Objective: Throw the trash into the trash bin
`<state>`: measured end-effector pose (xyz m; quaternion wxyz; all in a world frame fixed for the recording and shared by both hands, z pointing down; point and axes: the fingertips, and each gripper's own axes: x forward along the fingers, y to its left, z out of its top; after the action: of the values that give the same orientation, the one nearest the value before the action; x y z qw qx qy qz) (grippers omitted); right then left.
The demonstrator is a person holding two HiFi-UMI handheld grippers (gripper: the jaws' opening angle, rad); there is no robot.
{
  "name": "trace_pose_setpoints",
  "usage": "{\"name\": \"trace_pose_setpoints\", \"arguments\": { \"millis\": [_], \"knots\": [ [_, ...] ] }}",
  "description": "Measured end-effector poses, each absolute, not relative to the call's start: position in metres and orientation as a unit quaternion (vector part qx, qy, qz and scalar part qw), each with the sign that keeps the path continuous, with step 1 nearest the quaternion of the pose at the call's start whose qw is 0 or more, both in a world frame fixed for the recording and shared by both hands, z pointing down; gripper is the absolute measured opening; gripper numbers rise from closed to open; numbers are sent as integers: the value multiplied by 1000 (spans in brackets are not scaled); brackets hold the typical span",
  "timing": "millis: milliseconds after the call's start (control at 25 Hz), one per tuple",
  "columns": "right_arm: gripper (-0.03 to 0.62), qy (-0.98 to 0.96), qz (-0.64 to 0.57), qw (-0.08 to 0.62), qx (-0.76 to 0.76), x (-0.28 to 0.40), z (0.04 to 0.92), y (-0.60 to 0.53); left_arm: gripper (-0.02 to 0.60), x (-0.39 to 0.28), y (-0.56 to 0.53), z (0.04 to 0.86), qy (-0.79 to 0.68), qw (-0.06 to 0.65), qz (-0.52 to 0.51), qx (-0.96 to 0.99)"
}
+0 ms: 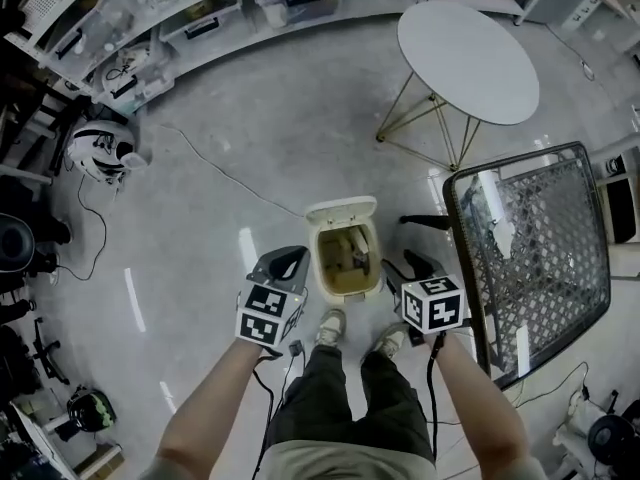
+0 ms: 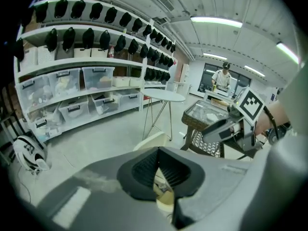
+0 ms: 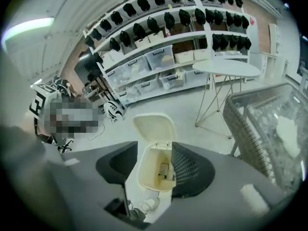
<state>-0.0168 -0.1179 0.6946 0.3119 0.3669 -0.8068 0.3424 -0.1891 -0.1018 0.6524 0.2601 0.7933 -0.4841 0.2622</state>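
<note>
1. I am viewing the trash bin [image 1: 347,295] standing on the floor [image 1: 250,148], just in front of the person's shoes [image 1: 331,326]. Its lid [image 1: 342,209] is tipping open toward the far side.
2. I am reading the trash [image 1: 352,255] as lying inside the bin, down at the bottom.
3. The left gripper [image 2: 158,160] is hanging at the bin's left side, apart from it. Its jaws are sitting clenched, with the ribbed pads meeting at the tips and nothing caught between them.
4. The right gripper [image 3: 154,159] is hanging at the bin's right side, apart from it. Its jaws are standing released and well apart. The bin's open mouth is showing between them from above, and they are gripping nothing.
5. A round white table [image 1: 465,58] is standing beyond the bin. A woven table with a glass top [image 1: 560,268] is standing near the right gripper.
</note>
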Motion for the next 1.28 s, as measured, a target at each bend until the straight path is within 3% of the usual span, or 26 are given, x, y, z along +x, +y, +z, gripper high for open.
{"name": "trace_pose_setpoints", "arguments": {
  "millis": [480,880,1040,1280],
  "knots": [
    [227,-826,260,214,451,67,495,-119,2,-144,-125,499,-477,192,218,830],
    [225,-816,178,132,534,146,365,-85,3,-68,-122,376,-428,70,195,880],
    [225,-804,144,129,562,177,342,-72,2,-34,-124,361,-405,31,190,894],
    [227,-779,167,110,595,225,359,-75,2,23,-127,371,-373,42,185,908]
  ]
}}
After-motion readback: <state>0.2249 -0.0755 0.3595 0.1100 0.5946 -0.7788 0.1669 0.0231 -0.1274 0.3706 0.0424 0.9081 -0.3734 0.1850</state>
